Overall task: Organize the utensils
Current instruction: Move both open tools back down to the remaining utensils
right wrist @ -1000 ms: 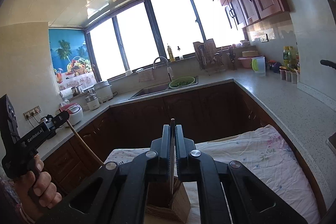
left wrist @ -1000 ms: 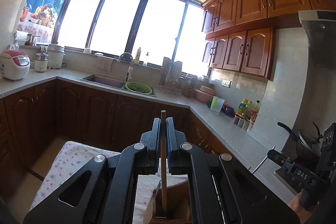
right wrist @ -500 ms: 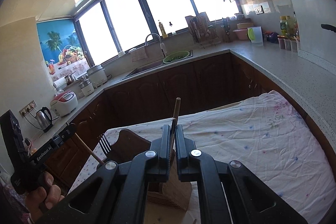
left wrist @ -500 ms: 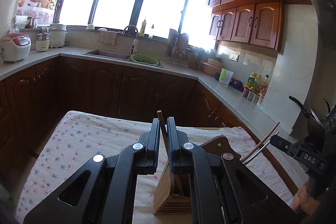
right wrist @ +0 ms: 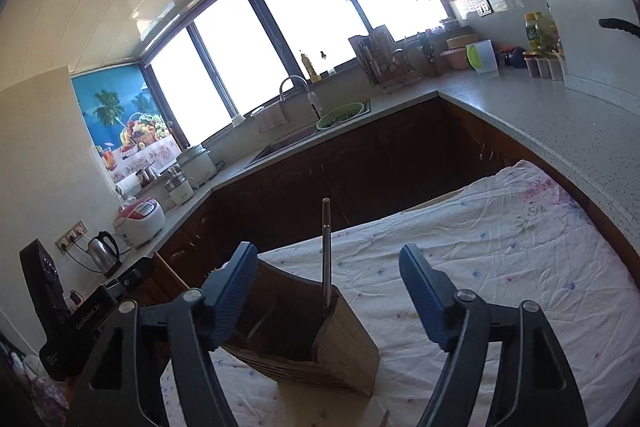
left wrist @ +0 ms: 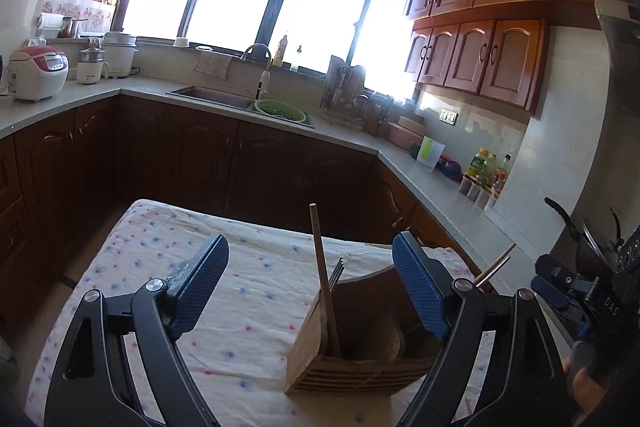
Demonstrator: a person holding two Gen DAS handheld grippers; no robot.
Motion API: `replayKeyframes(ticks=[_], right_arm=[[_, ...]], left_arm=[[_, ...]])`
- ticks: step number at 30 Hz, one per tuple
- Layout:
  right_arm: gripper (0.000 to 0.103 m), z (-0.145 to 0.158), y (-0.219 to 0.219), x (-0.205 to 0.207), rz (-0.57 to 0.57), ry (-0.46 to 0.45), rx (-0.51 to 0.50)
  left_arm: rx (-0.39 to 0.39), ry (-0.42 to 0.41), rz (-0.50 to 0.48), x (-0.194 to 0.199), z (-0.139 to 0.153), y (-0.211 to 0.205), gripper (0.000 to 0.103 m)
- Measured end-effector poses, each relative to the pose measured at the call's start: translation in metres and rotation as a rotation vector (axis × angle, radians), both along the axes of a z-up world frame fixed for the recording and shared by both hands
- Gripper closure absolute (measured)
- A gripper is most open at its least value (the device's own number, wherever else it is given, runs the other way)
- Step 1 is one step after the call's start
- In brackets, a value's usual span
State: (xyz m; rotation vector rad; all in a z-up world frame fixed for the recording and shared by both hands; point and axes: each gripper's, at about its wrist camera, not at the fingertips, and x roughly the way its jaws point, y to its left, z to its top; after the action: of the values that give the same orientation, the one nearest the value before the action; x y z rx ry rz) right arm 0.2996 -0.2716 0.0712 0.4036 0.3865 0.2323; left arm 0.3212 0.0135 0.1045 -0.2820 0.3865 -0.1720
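The left gripper (left wrist: 310,291) is spread wide with nothing between its blue pads (left wrist: 200,291), and it hovers over the bench (left wrist: 168,267), which is draped in a white cloth dotted pink and blue. Between and just below its fingers stands the wooden holder (left wrist: 308,355), upright on the cloth. A wooden stick (left wrist: 320,259) rises from the holder's left compartment, tilted a little left, with a fork (left wrist: 337,269) just beside it, tines up. To the right, two more handles (left wrist: 494,267) poke up past the right finger.

In the right wrist view, the holder (right wrist: 352,351) sits low and left of centre. A metal handle (right wrist: 326,267) stands in its near corner, with the stick's tip (right wrist: 326,205) showing above it. The right gripper (right wrist: 328,291) is likewise wide apart and empty, one finger (right wrist: 234,291) over the holder's left edge and the other over bare cloth. The left gripper's body (right wrist: 68,323) shows at the far left of this view.
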Motion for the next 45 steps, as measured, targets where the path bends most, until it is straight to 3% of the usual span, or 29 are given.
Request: replayKeyframes(ticks=[1,3,10,19,29,33,36,38,40,43,45], right_arm=[[0.009,0.003,-0.004,-0.009,-0.012,-0.021,0.004],[0.0,0.008,-0.013,-0.026,-0.041,-0.047,0.016],[0.0,0.002,-0.041,-0.089,-0.074,-0.041,0.009],[0.0,-0.053,-0.061,-0.161,-0.149,0.099,-0.08],[0.001,-0.107,-0.063,-0.187,-0.149,0.225,-0.132],[0.011,-0.113,-0.061,-0.182,-0.134,0.244,-0.136],[0.03,-0.118,-0.06,-0.173,-0.114,0.277,-0.126],[0.037,-0.121,-0.059,-0.166,-0.102,0.297,-0.116],[0.039,-0.122,-0.059,-0.159,-0.093,0.305,-0.111],[0.043,-0.122,-0.057,-0.149,-0.08,0.312,-0.118],[0.044,-0.123,-0.056,-0.143,-0.071,0.32,-0.119]], left_arm=[[-0.006,0.009,0.005,-0.005,0.001,0.003,0.012],[-0.021,0.025,0.02,-0.018,0.0,0.008,0.009],[-0.017,0.084,0.023,-0.074,-0.023,0.017,0.007],[0.07,0.245,-0.035,-0.134,-0.084,-0.002,0.007],[0.134,0.423,-0.106,-0.142,-0.13,-0.037,0.007],[0.139,0.469,-0.133,-0.128,-0.139,-0.049,0.007],[0.185,0.51,-0.161,-0.11,-0.149,-0.067,0.019],[0.189,0.541,-0.186,-0.096,-0.156,-0.079,0.031],[0.201,0.558,-0.198,-0.083,-0.16,-0.09,0.035],[0.246,0.574,-0.212,-0.069,-0.168,-0.105,0.049],[0.294,0.557,-0.204,-0.065,-0.169,-0.112,0.05]])
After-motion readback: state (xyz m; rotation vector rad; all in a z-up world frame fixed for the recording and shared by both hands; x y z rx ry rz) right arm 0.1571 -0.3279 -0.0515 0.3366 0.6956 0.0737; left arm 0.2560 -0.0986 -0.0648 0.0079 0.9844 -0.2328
